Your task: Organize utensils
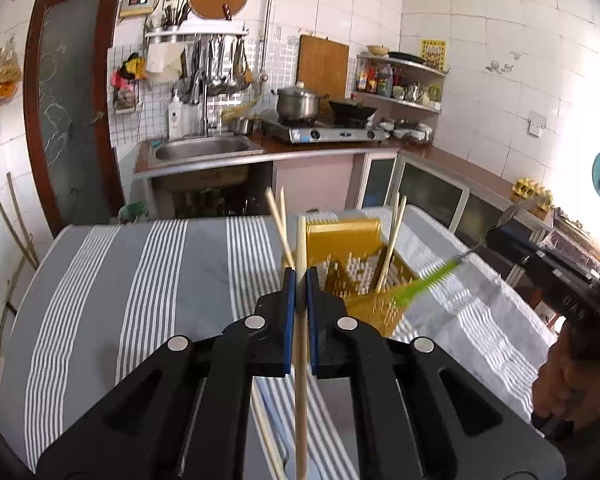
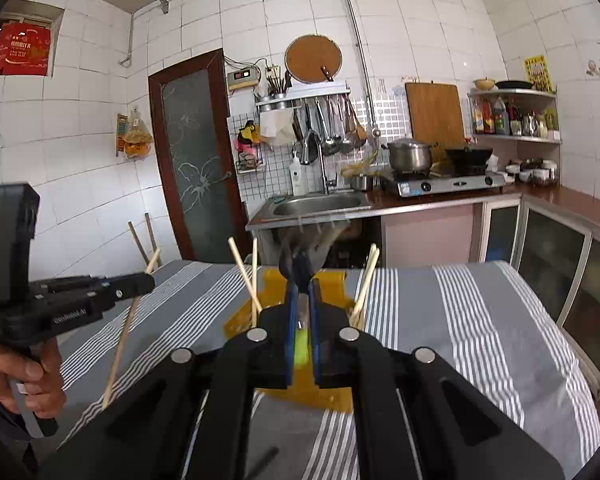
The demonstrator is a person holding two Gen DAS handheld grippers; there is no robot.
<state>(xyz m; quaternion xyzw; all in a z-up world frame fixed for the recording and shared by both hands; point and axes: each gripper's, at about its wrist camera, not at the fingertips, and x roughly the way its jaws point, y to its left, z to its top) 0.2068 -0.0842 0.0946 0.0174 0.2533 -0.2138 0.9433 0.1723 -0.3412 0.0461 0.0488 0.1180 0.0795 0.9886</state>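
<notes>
A perforated yellow plastic utensil basket stands on a table under a grey-and-white striped cloth, four pale wooden chopsticks leaning in it. Just left of the basket, the left gripper clamps one round wooden chopstick upright. Over the basket, the right gripper pinches a blurred green-handled utensil; a white-tiled kitchen wall lies beyond.
</notes>
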